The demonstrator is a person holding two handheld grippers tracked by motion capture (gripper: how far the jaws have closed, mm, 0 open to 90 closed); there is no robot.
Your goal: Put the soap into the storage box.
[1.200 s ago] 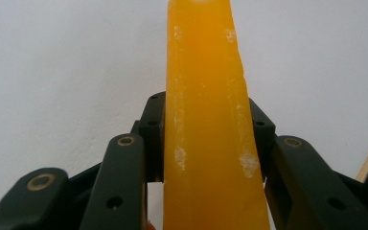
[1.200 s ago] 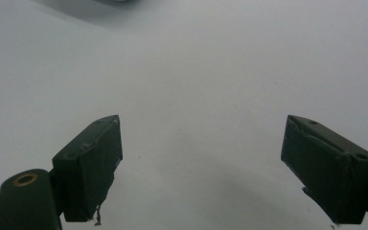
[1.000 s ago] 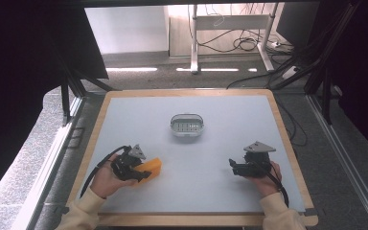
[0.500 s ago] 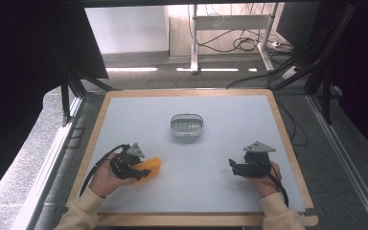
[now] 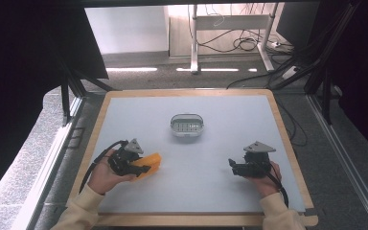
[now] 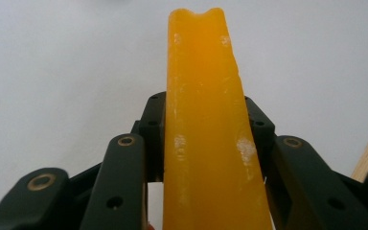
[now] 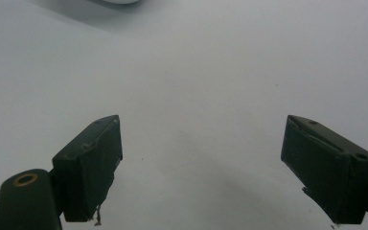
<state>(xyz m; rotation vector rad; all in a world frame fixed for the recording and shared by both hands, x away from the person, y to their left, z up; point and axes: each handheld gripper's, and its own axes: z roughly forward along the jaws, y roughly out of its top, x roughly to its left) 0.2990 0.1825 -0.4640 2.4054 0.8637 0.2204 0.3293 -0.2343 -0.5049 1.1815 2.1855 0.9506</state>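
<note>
Left gripper (image 5: 139, 168) clamped on an orange bar (image 6: 211, 129) — jaws pressing both flat sides, bar sticking out past the tips, near the front-left corner of the tabletop (image 5: 220, 143). Right gripper (image 5: 235, 166) spread apart, nothing between the jaws, low near the front-right edge. Step judged: bar picked up, carry pending. Next move likely toward the small white basket (image 5: 187, 125) at mid-table — needs a steady lift, grip kept firm.

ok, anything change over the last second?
Nothing visibly changed. The left gripper stays shut on the orange piece, the right gripper stays open and empty, and the white soap dish sits mid-table as before.
</note>
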